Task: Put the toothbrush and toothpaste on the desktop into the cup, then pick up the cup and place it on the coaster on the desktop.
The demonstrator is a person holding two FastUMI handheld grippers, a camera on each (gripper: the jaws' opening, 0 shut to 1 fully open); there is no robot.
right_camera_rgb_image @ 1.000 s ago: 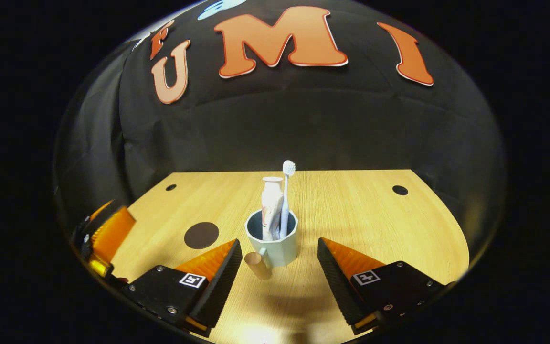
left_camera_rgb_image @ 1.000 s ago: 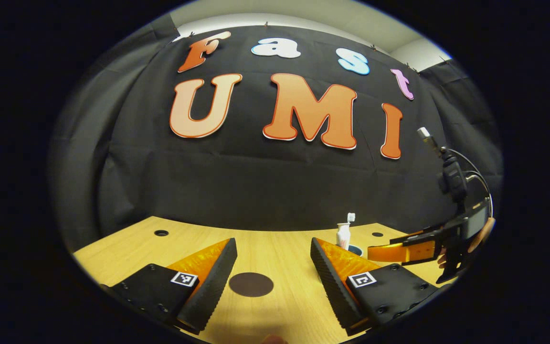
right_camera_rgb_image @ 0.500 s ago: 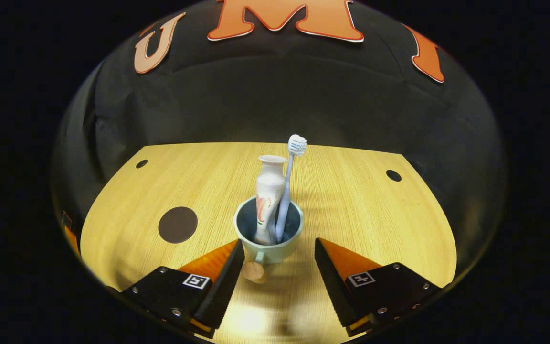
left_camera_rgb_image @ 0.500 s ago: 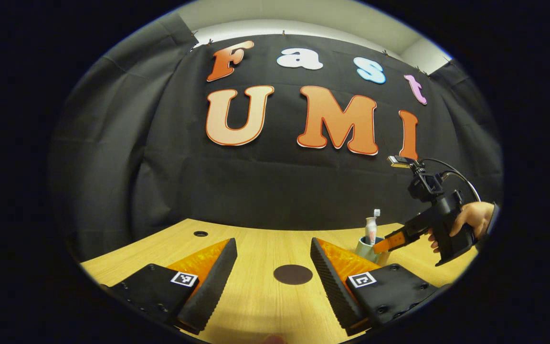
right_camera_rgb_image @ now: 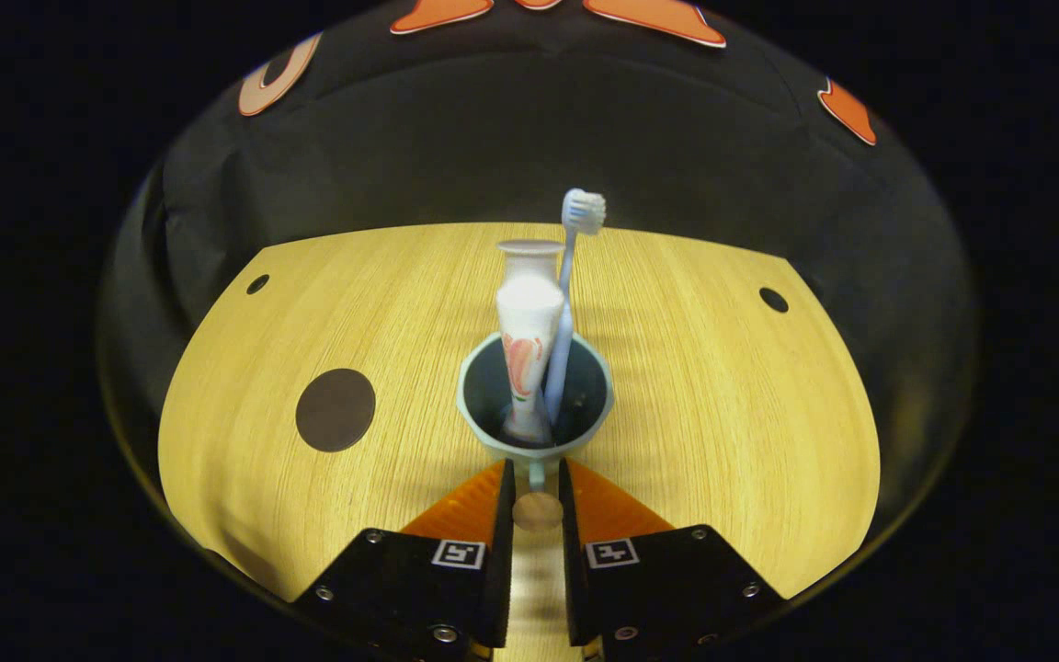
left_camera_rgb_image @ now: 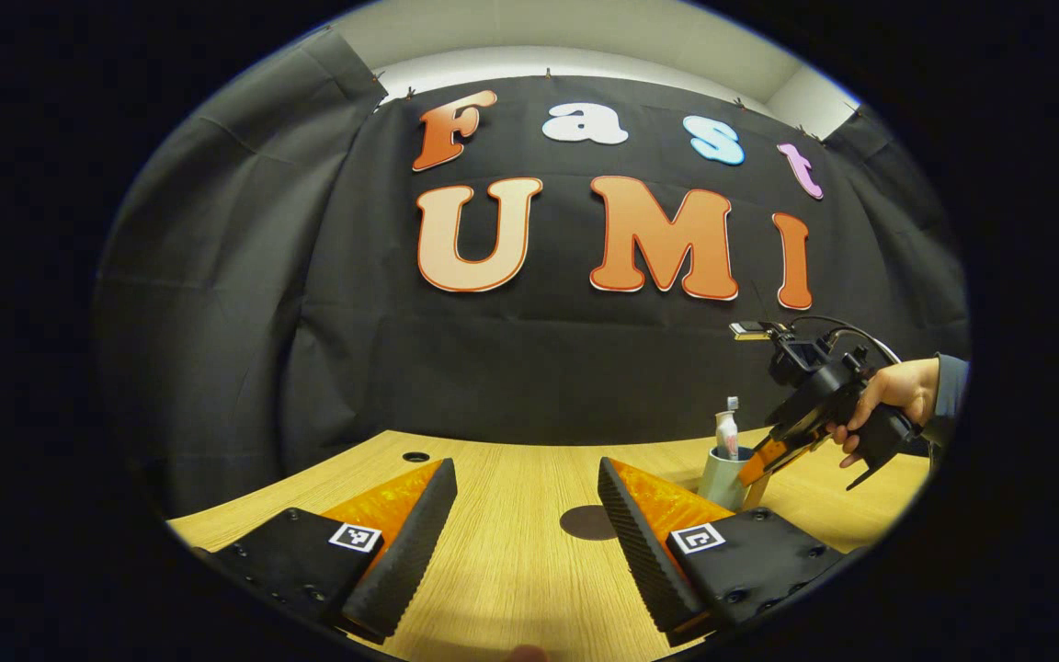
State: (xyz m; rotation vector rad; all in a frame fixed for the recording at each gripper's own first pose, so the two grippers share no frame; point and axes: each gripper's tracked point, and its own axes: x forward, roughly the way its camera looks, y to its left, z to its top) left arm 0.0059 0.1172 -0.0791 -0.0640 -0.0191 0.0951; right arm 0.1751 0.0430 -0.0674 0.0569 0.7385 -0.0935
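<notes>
A pale green cup (right_camera_rgb_image: 535,414) stands on the wooden desktop (right_camera_rgb_image: 713,386) with a white toothpaste tube (right_camera_rgb_image: 526,340) and a light blue toothbrush (right_camera_rgb_image: 570,285) upright inside it. My right gripper (right_camera_rgb_image: 536,501) is shut on the cup's handle (right_camera_rgb_image: 537,508), both fingers pressing its round brown end. The dark round coaster (right_camera_rgb_image: 335,410) lies to the cup's left. In the left gripper view my left gripper (left_camera_rgb_image: 527,529) stands open over the desktop with nothing between its fingers; the cup (left_camera_rgb_image: 723,476), the coaster (left_camera_rgb_image: 588,522) and the right gripper (left_camera_rgb_image: 762,460) held by a hand (left_camera_rgb_image: 893,393) are at the right.
Small dark holes (right_camera_rgb_image: 773,300) sit near the desktop's far corners. Black cloth closes the booth behind the desk. Bare wood lies between cup and coaster.
My right gripper moved down and forward to the cup and closed its fingers on the handle. The left gripper's view shifted, so the coaster and cup now sit further right.
</notes>
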